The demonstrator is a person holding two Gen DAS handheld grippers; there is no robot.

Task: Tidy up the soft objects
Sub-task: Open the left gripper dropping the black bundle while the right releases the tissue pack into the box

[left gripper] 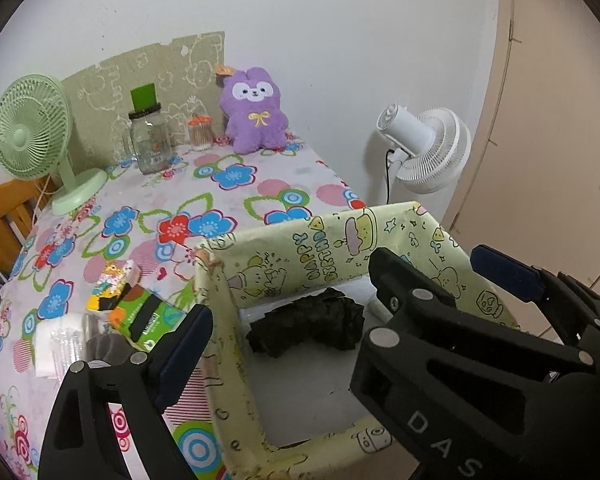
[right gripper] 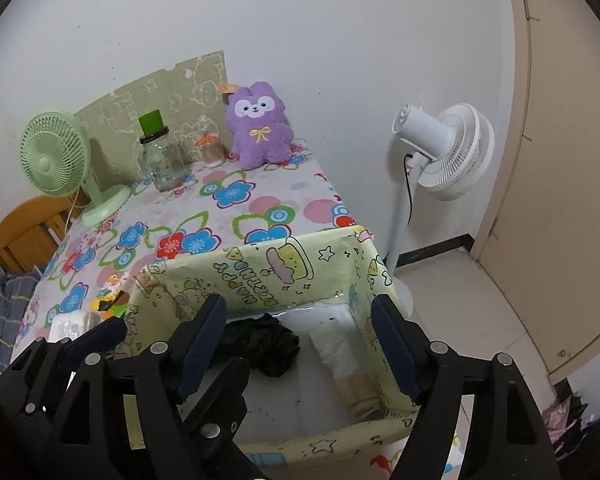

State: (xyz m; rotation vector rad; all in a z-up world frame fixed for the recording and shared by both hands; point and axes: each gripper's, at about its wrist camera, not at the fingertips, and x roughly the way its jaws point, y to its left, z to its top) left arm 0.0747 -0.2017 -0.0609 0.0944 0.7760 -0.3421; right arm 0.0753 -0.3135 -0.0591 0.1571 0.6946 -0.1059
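Note:
A box (left gripper: 300, 248) lined with yellow-green birthday paper stands at the near right corner of the flowered table (left gripper: 236, 184). Inside it lie a crumpled black cloth (left gripper: 312, 328) (right gripper: 268, 344) and a white roll with a beige end (right gripper: 342, 356). My left gripper (left gripper: 320, 300) hangs open over the box's left wall, nothing between its pads. My right gripper (right gripper: 298, 308) is open above the box, over the cloth and the roll, empty too. Its black finger (left gripper: 412, 284) crowds the left wrist view. A purple plush rabbit (left gripper: 254, 112) (right gripper: 260, 128) sits upright at the table's far edge by the wall.
A green desk fan (left gripper: 32, 120), a glass jar with a green lid (left gripper: 150, 140) and a small swab jar (left gripper: 200, 132) stand at the back. Snack packets (left gripper: 140, 312) lie left of the box. A white floor fan (right gripper: 440, 144) stands beyond the table's right edge, a wooden chair (right gripper: 24, 228) to the left.

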